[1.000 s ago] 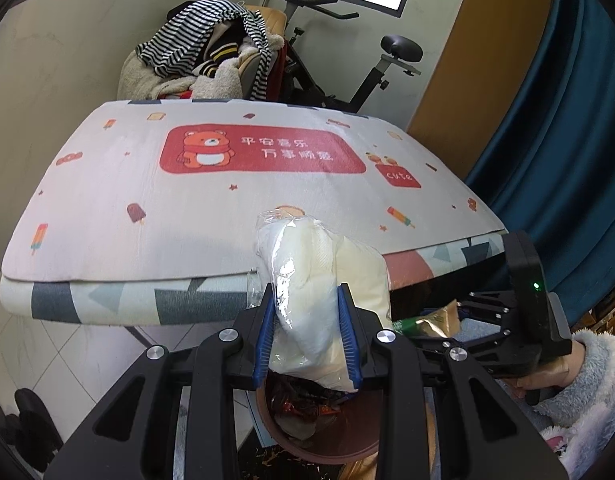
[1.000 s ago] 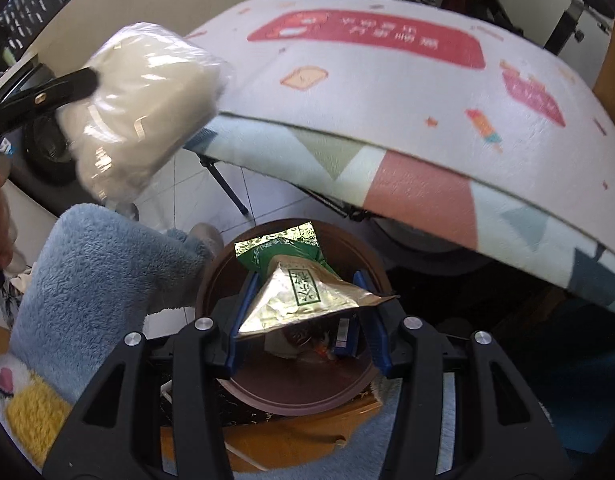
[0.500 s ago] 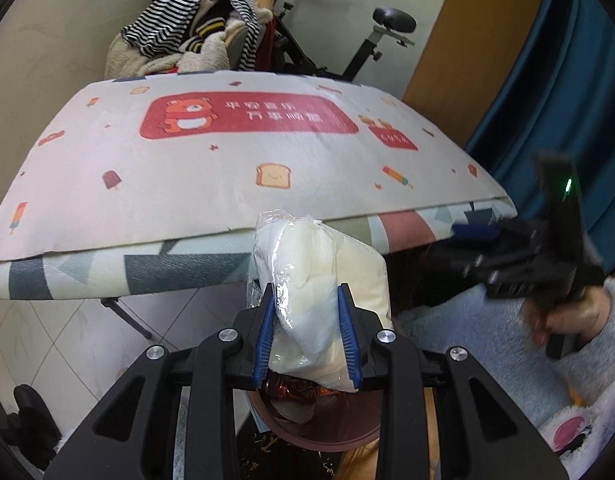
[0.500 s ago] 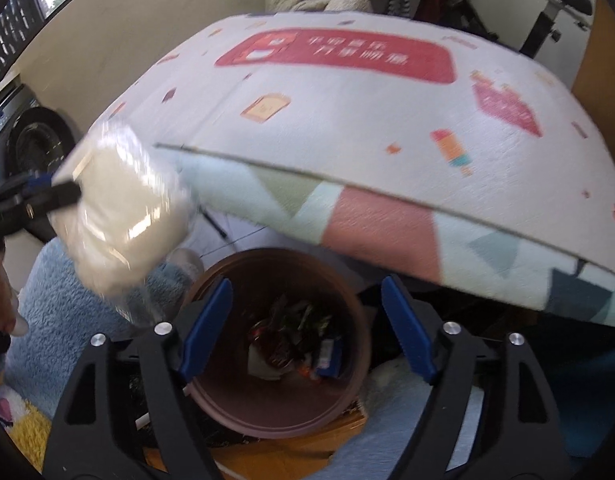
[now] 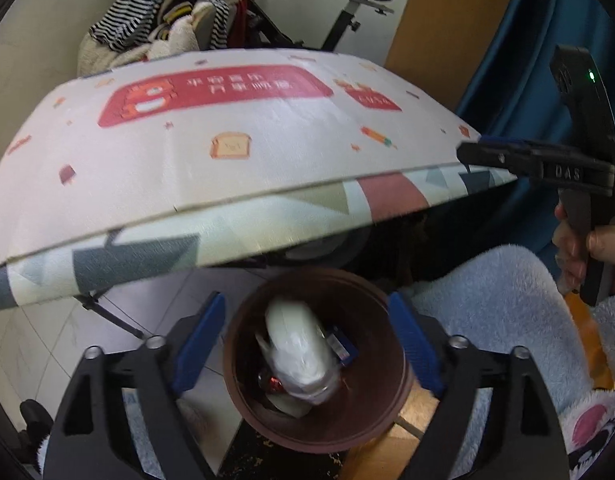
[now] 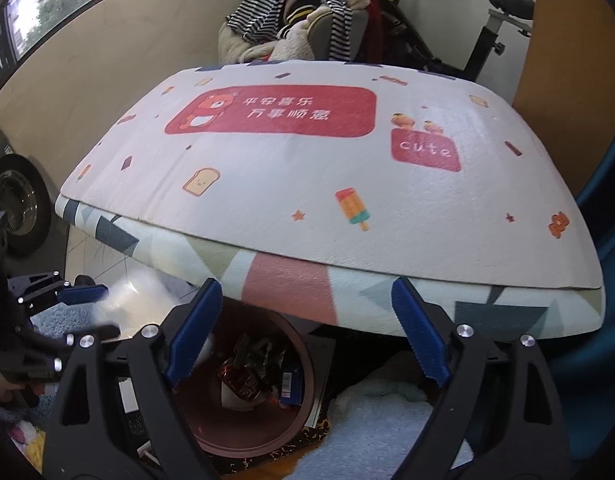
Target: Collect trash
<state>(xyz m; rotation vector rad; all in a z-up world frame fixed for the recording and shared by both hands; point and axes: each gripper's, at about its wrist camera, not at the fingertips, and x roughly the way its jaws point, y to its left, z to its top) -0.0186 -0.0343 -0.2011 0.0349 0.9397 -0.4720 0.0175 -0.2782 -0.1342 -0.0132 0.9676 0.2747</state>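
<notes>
White plastic-wrapped bundle is seen inside brown bin; left hand-held gripper and right hand-held gripper, jaws just opened wide, are found empty.

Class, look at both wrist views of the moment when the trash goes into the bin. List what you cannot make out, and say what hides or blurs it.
- White bag, left wrist view: motion-blurred in the bin; resting or falling, cannot tell.
- Same bag, right wrist view: a pale smear beside the left gripper.
- Wrappers, right wrist view: print too small to read; table covers the bin's far rim.
- Right gripper, left wrist view: seen edge-on, one finger hidden.
</notes>
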